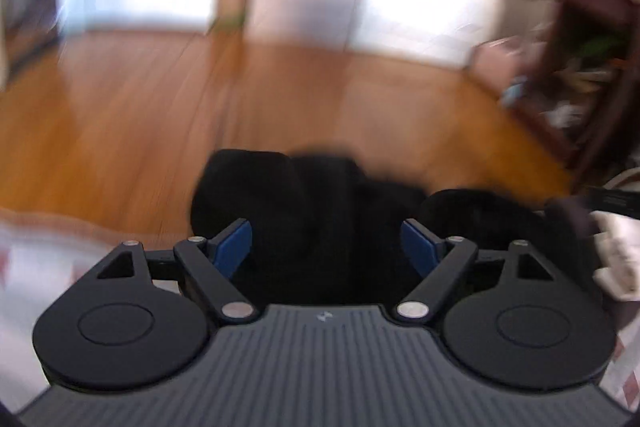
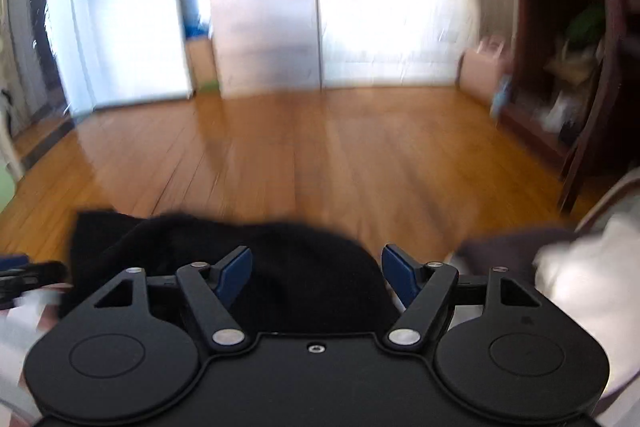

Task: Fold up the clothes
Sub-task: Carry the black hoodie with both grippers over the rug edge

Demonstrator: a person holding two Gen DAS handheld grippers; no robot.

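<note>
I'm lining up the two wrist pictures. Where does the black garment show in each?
Left wrist: the black garment lies lower centre, just beyond and between the open blue pads of the left tool.
Right wrist: it lies lower left to centre, reaching between the pads of the right tool.
Shared landmark: the dark wooden shelf unit, at the right edge in both.

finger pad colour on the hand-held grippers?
Blue pads, on black linkage arms. Sharpest in the right wrist view.
</note>
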